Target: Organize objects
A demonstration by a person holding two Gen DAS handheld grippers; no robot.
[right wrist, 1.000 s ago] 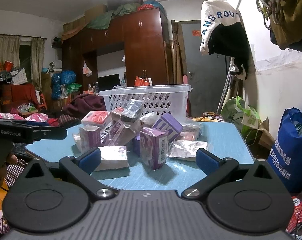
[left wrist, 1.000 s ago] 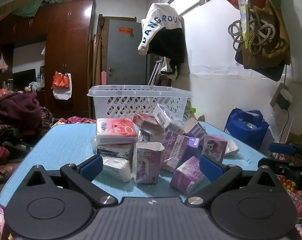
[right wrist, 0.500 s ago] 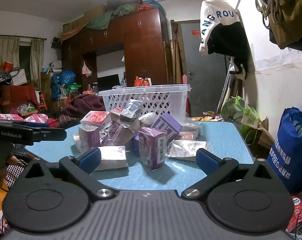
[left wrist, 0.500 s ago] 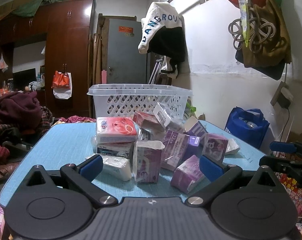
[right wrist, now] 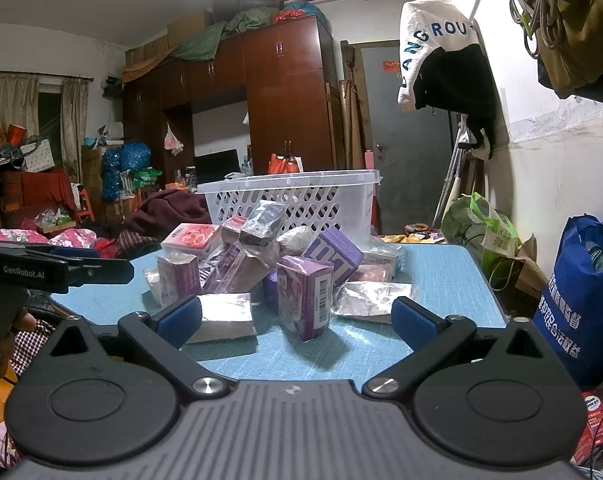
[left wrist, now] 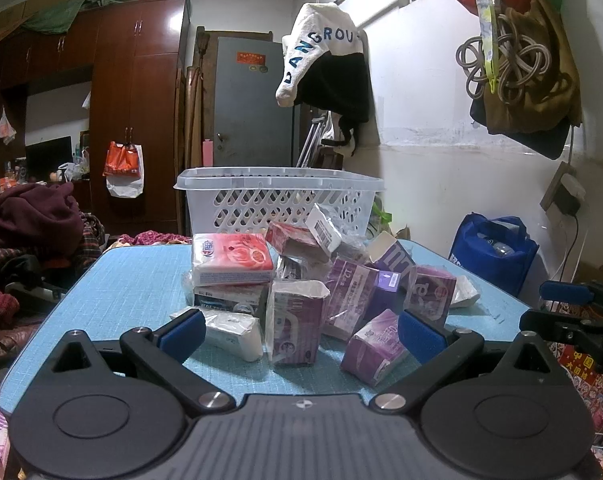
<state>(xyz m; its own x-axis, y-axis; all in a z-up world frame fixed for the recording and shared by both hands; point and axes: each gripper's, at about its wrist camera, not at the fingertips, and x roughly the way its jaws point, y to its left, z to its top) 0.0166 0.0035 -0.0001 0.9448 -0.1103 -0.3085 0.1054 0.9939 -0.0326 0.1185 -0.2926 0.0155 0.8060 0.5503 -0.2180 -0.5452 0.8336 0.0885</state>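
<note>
A pile of purple, red and white wrapped packets (left wrist: pixel 301 280) lies on the blue table (left wrist: pixel 133 284), with a red packet (left wrist: pixel 232 258) on top at the left. A white lattice basket (left wrist: pixel 277 196) stands behind the pile. My left gripper (left wrist: pixel 301 330) is open and empty at the table's near edge, just short of the pile. My right gripper (right wrist: pixel 297 318) is open and empty, facing an upright purple packet (right wrist: pixel 306 296), the pile (right wrist: pixel 261 256) and the basket (right wrist: pixel 297 200).
The right gripper shows at the right edge of the left wrist view (left wrist: pixel 573 312); the left one shows at the left of the right wrist view (right wrist: pixel 41 268). A blue bag (right wrist: pixel 581 300) stands right of the table. Clothes (left wrist: pixel 29 220) lie to the left.
</note>
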